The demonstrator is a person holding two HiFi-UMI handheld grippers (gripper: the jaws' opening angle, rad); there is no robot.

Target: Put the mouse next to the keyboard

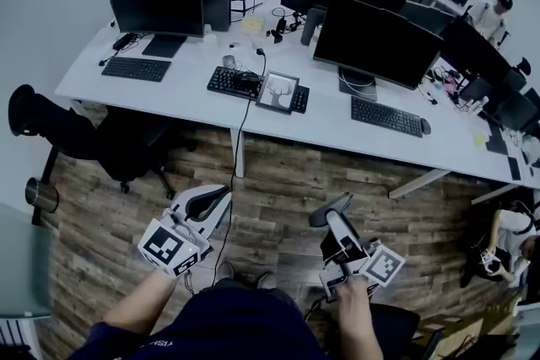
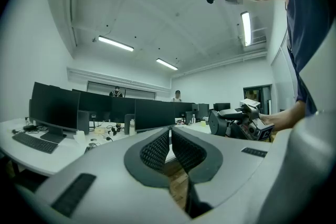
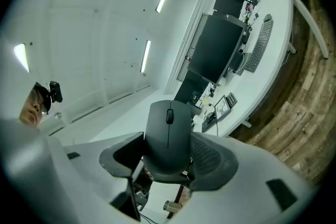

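A dark grey mouse (image 3: 168,136) with a scroll wheel sits between the jaws of my right gripper (image 3: 167,157), which is shut on its sides. In the head view that gripper (image 1: 336,222) hangs low over the wooden floor, mouse (image 1: 326,214) at its tip, well short of the white desk (image 1: 194,101). Three black keyboards lie on the desk, at the left (image 1: 135,68), middle (image 1: 234,83) and right (image 1: 386,115). My left gripper (image 1: 218,200) is also over the floor, shut, with nothing between its pads (image 2: 157,149).
Black monitors (image 1: 375,40) line the desk. A framed picture (image 1: 278,91) leans on the middle keyboard; another mouse (image 1: 425,126) lies by the right one. A cable (image 1: 240,149) drops to the floor. An office chair (image 1: 126,146) and a metal cylinder (image 1: 40,195) stand left; a person (image 1: 509,242) sits right.
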